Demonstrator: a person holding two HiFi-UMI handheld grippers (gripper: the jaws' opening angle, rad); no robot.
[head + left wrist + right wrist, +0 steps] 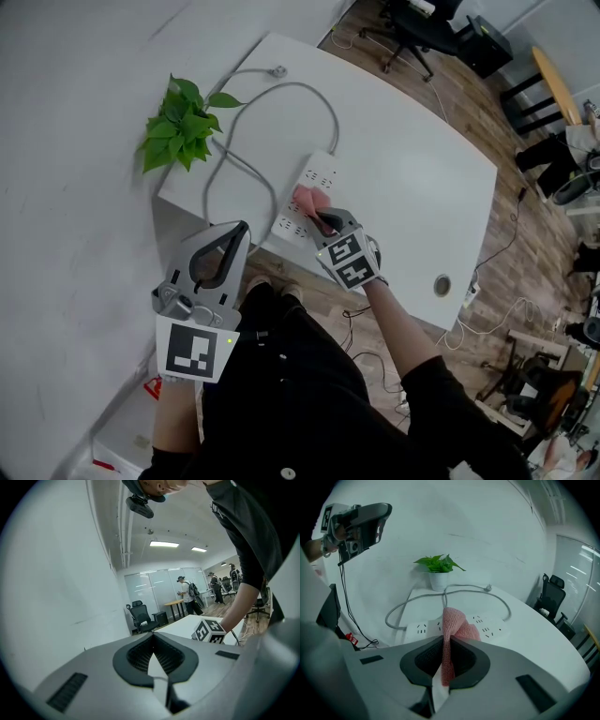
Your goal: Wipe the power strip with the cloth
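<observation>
Right gripper view: the right gripper (446,641) pinches the cloth (453,618), the power strip (421,629) just beyond its jaws. Wiping seems in hand; next, drag along it. The left gripper (153,641) is closed, empty.

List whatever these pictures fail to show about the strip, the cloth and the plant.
- Head view: the white power strip's middle sockets lie under the pink knitted cloth and the right gripper.
- Right gripper view: that gripper's body hides where the cloth meets the strip.
- Left gripper view: the shut left gripper faces the room; strip and cloth are out of frame.
- Head view: leaves hide the green plant's pot.
</observation>
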